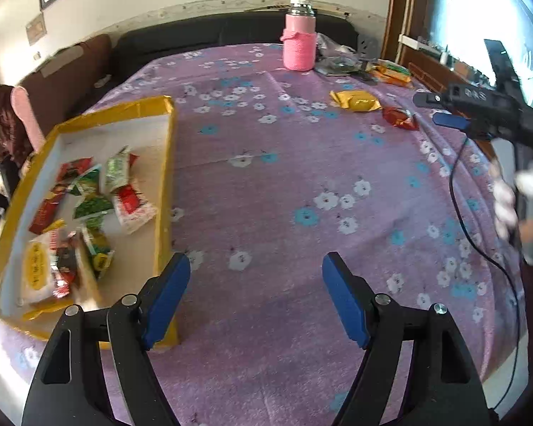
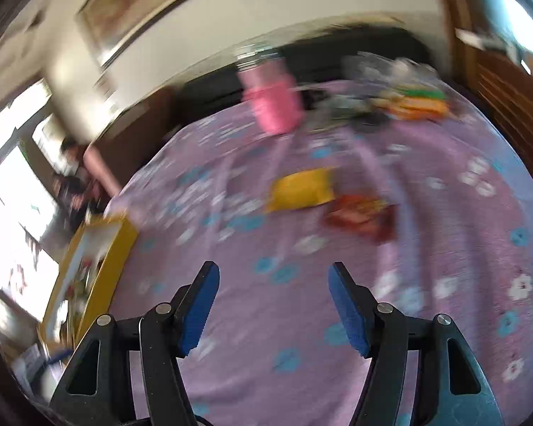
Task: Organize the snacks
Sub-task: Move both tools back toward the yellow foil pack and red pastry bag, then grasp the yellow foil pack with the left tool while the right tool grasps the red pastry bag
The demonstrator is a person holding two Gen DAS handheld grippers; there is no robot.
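Two loose snacks on the purple flowered cloth [image 1: 284, 213]: yellow packet [image 1: 355, 100] and red packet [image 1: 400, 118], lying just beside each other, far side of the table toward the right. In the right wrist view both sit ahead of the right gripper [image 2: 273, 305] and slightly to its right, yellow packet [image 2: 302, 190] the farther one, red packet [image 2: 360, 214] the nearer, both well apart from the fingertips; view is heavily motion-blurred. Right gripper jaws are opening, nothing between them, only bare cloth under the blue pads [image 2: 199, 305]. From the left wrist view the right gripper [image 1: 439, 110] hangs over the right edge of the table, close to the red packet, held by a white-gloved hand [image 1: 526, 198], cable trailing down. Left gripper [image 1: 256, 298] is spread wide, empty, hovering above the cloth with its left finger right at the near corner of the yellow-edged tray [image 1: 168, 149]. Tray sits at the left of the table and already holds a pile of snack packets [image 1: 96, 198], red, green and white. Pink flask [image 1: 299, 35] stands at the far edge, more wrappers [image 1: 391, 72] to its right.
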